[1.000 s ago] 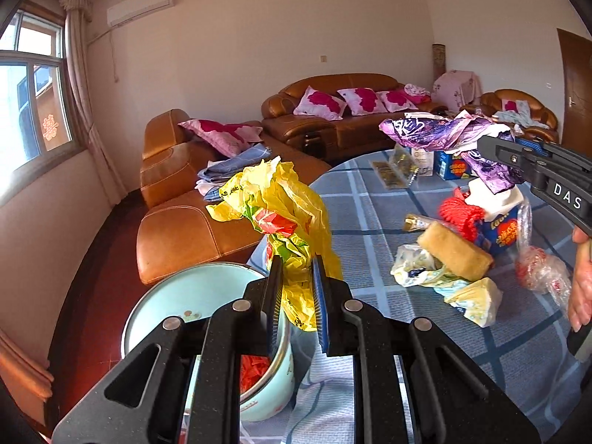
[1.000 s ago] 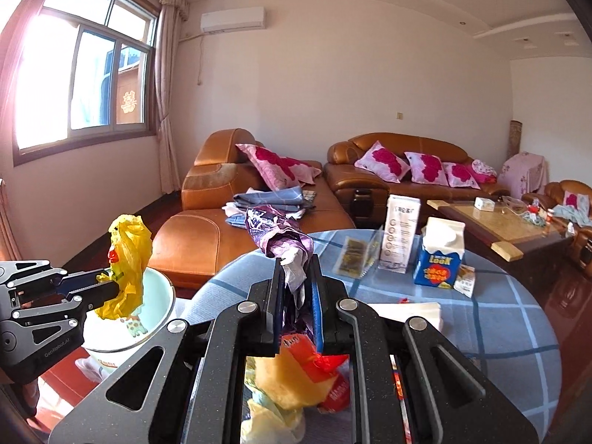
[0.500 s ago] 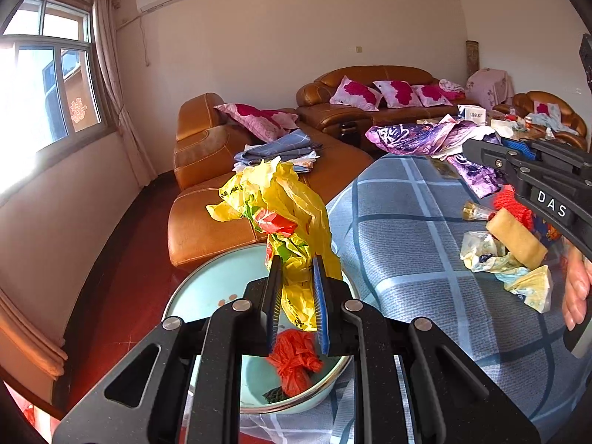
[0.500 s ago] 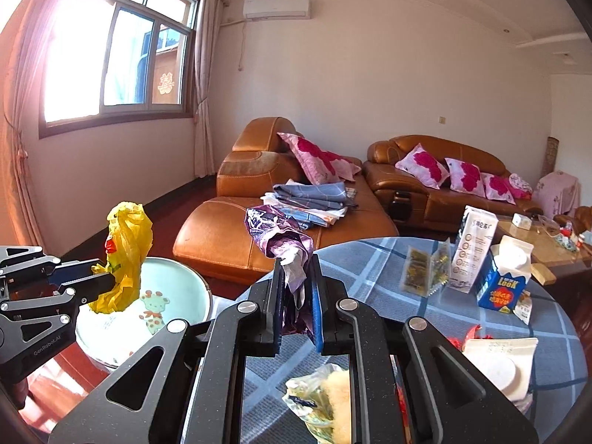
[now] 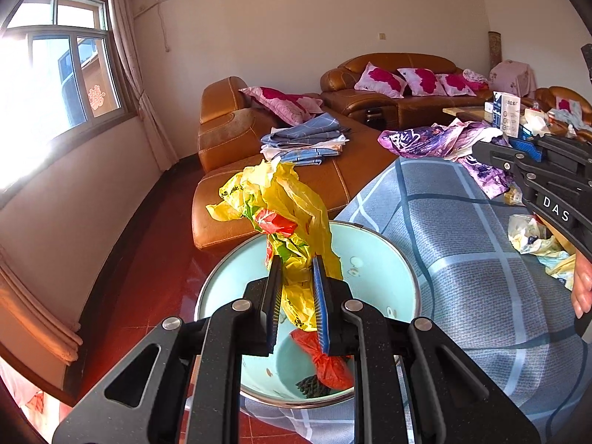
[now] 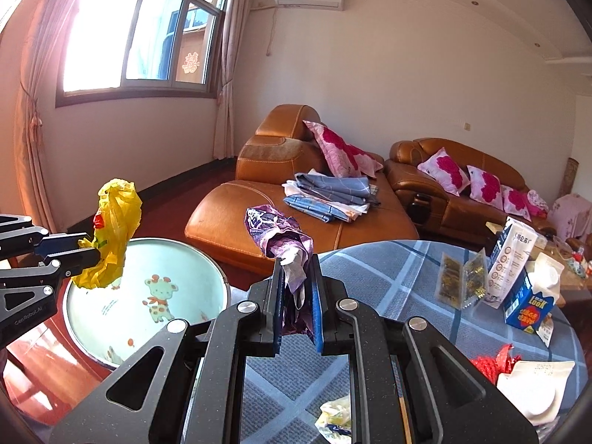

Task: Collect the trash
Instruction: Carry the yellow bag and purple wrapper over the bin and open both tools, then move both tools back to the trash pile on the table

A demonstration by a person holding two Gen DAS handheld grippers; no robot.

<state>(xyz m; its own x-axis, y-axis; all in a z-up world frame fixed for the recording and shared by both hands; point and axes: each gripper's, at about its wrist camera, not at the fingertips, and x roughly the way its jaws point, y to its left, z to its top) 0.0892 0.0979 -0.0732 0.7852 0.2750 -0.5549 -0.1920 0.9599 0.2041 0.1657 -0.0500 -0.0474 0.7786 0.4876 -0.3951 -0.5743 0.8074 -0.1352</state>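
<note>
My left gripper (image 5: 298, 277) is shut on a crumpled yellow plastic bag (image 5: 285, 207) and holds it above a pale blue basin (image 5: 370, 248) that stands beside the table. A red bag (image 5: 325, 360) lies in the basin. In the right wrist view the left gripper (image 6: 88, 255) holds the yellow bag (image 6: 114, 233) over the basin (image 6: 177, 259). My right gripper (image 6: 298, 277) is shut on a purple wrapper (image 6: 277, 231), held over the table's left edge; the wrapper also shows in the left wrist view (image 5: 433, 142).
The round table has a blue checked cloth (image 6: 388, 277). On it stand a milk carton (image 6: 514, 255), a blue box (image 6: 529, 296), snack packets (image 6: 462, 277) and more trash (image 5: 536, 236). An orange leather sofa (image 6: 296, 218) with folded cloth stands behind.
Both grippers have swung left, away from the table's clutter. The yellow bag is now over the basin's middle, and the purple wrapper has come nearer the basin.
</note>
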